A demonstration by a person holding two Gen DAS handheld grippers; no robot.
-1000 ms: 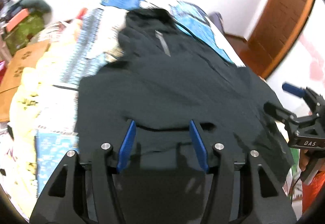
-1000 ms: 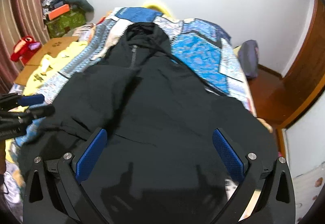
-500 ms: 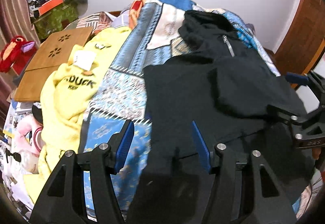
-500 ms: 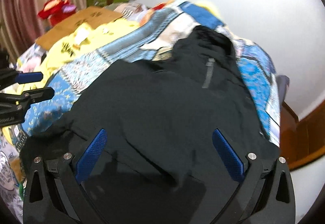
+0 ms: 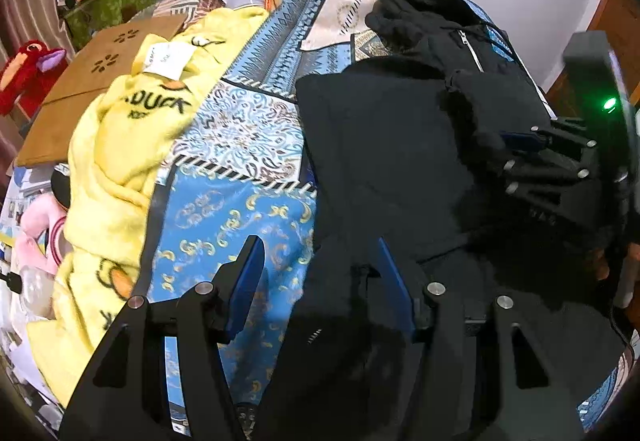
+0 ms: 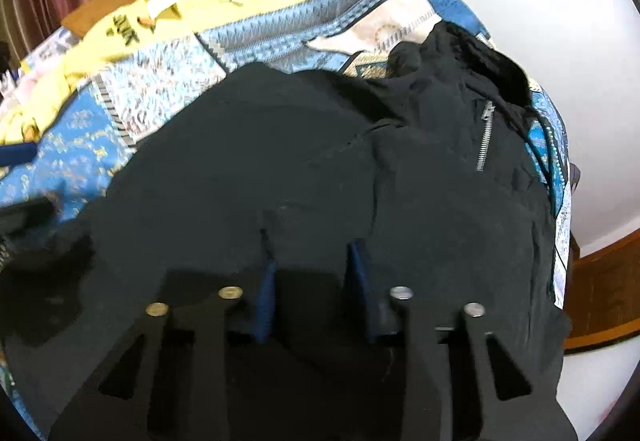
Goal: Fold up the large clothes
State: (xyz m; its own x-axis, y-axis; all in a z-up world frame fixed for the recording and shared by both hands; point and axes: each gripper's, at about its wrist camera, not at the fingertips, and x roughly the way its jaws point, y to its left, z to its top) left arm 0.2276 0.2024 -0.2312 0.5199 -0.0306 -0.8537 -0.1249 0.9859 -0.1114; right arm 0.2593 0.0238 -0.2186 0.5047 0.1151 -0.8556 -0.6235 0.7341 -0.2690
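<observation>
A black zip-up jacket (image 5: 380, 145) lies spread on a blue patterned bedspread (image 5: 224, 209), hood toward the far wall. My left gripper (image 5: 320, 257) is open and straddles the jacket's left edge near the hem, with black cloth by its right pad and bedspread by its left. In the right wrist view the jacket (image 6: 320, 145) fills the middle, its zipper (image 6: 484, 141) at upper right. My right gripper (image 6: 312, 261) points down onto the lower front; its jaws are closing with a fold of black cloth between the pads. The left gripper (image 6: 20, 181) shows at the left edge.
A yellow duck-print blanket (image 5: 120, 145) lies left of the jacket, with a brown board (image 5: 80, 89) and a red plush toy (image 5: 28, 77) beyond it. Boxes are piled in the far left corner. A wooden door (image 6: 600, 281) stands to the right of the bed.
Both grippers have dropped toward the jacket's near end. The left one shifted to the jacket's left edge. The right jaws went from wide apart to narrow around black cloth.
</observation>
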